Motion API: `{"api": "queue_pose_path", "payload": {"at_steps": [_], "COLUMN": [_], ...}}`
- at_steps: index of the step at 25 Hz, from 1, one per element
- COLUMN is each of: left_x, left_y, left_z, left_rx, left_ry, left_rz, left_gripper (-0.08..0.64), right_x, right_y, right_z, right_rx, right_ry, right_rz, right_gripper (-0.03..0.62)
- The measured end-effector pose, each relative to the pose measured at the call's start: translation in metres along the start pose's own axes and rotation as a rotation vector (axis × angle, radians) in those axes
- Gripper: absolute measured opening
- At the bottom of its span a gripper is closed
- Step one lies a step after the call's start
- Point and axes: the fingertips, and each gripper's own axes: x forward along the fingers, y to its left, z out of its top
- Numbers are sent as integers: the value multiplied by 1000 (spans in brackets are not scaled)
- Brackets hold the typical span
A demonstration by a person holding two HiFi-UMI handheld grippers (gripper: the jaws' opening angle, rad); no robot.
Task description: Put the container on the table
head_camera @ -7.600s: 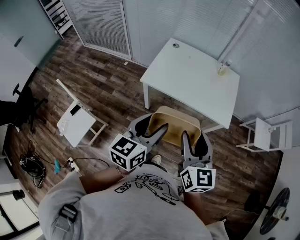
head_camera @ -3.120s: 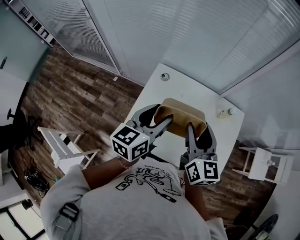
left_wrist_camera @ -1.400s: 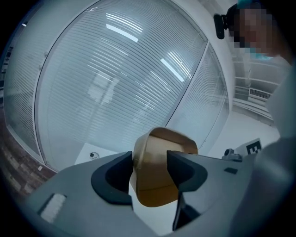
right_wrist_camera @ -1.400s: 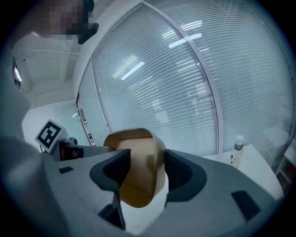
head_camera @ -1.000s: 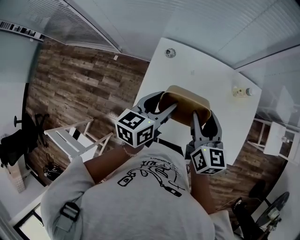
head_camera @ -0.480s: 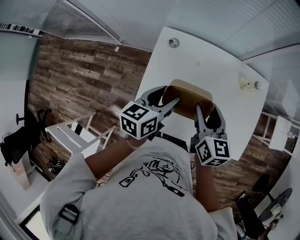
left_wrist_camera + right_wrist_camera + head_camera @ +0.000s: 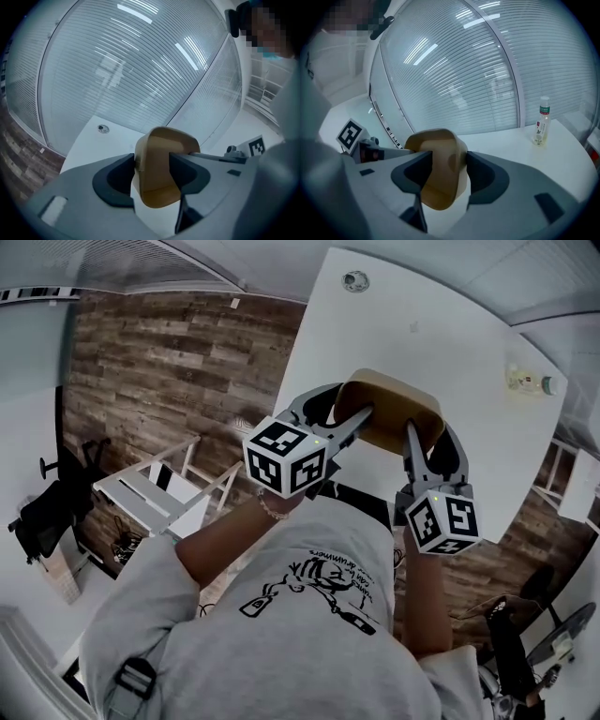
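Container (image 7: 389,407) hangs over the table (image 7: 441,324), opposite walls pinched by left gripper (image 7: 354,404) and right gripper (image 7: 428,432); it seems not yet set down, and lowering and release are left.

Tan container (image 7: 389,413), white table (image 7: 422,306), brown plank floor (image 7: 159,352), grey left gripper (image 7: 152,164), grey right gripper (image 7: 447,166)

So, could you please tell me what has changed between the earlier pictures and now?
The container was carried forward from over the floor to above the table. The left claw and right claw stay shut on its walls; the bottle has not moved.
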Motion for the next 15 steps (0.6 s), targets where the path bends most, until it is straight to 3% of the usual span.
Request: {"api": "queue_pose_path", "payload": {"at_steps": [15], "left_x": [46], "left_y": [50], "left_z": [-57], "left_rx": [-51], "left_ry": [73], "left_rz": [26], "left_gripper": [225], "right_x": [49], "right_y": [-36], "right_z": [-64], "right_rx": [38], "right_ry": [85], "right_rz": [-8], "right_gripper": [201]}}
